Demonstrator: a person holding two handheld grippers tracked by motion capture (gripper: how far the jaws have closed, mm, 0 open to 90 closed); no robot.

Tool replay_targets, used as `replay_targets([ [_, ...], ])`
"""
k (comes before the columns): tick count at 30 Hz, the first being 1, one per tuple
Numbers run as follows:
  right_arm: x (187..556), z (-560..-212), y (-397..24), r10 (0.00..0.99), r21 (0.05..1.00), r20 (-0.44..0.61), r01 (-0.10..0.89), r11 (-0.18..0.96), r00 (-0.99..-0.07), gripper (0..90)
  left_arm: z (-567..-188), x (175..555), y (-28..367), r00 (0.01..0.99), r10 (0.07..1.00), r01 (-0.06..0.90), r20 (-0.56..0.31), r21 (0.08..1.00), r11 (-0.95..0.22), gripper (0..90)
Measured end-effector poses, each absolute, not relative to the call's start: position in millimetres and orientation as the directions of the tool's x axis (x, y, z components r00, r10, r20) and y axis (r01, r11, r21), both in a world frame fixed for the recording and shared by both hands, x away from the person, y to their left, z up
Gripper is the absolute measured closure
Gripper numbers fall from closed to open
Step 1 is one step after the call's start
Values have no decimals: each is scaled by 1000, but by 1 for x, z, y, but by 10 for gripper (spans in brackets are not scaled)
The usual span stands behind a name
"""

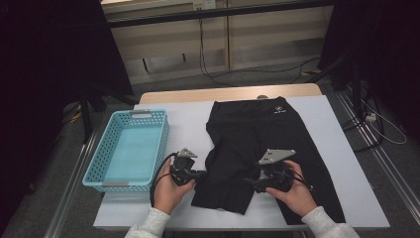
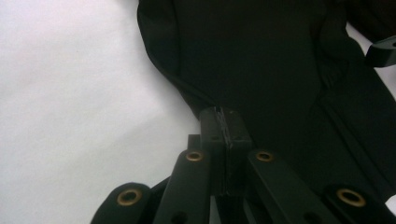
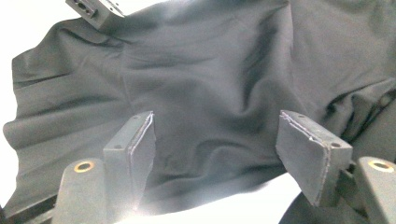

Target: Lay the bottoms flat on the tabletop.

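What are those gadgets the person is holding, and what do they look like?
Each hand holds a black handheld gripper. The left gripper and right gripper each carry a grey three-cornered plate on top and trail a black cable. The fingers are flat dark blocks on black bars with brass-coloured rivets. The person wears light grey sleeves.

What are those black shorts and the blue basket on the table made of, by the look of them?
The black shorts look like thin, stretchy knit fabric, matte with a faint sheen: they drape in soft folds. The blue basket seems moulded plastic, smooth and slightly glossy, its walls pierced with regular holes.
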State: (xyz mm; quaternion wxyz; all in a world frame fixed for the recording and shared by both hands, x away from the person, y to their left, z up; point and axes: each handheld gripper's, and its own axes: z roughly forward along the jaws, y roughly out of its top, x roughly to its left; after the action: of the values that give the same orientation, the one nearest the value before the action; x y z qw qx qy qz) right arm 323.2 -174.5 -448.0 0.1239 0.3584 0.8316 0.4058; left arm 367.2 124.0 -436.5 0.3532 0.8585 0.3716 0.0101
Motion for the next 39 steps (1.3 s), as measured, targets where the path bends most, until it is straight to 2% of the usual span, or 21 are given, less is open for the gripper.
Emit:
replay_targets([
  [13,322,-452,-168,678,741,91,504,443,-730,325,-429,364,126,718,635,650,-285,602,-464,896],
  [26,322,-455,-169,674,727,92,512,458,-733,338,-422,365,126,724,640,636,-256,607,-477,892],
  [34,322,-455,-169,666,721,93,511,468,-740,410,-413,365,131,718,645,633,-262,631,-448,894],
  [39,322,-454,-166,653,707,73,501,499,-754,510,-417,367,132,707,654,641,-267,634,-434,894],
])
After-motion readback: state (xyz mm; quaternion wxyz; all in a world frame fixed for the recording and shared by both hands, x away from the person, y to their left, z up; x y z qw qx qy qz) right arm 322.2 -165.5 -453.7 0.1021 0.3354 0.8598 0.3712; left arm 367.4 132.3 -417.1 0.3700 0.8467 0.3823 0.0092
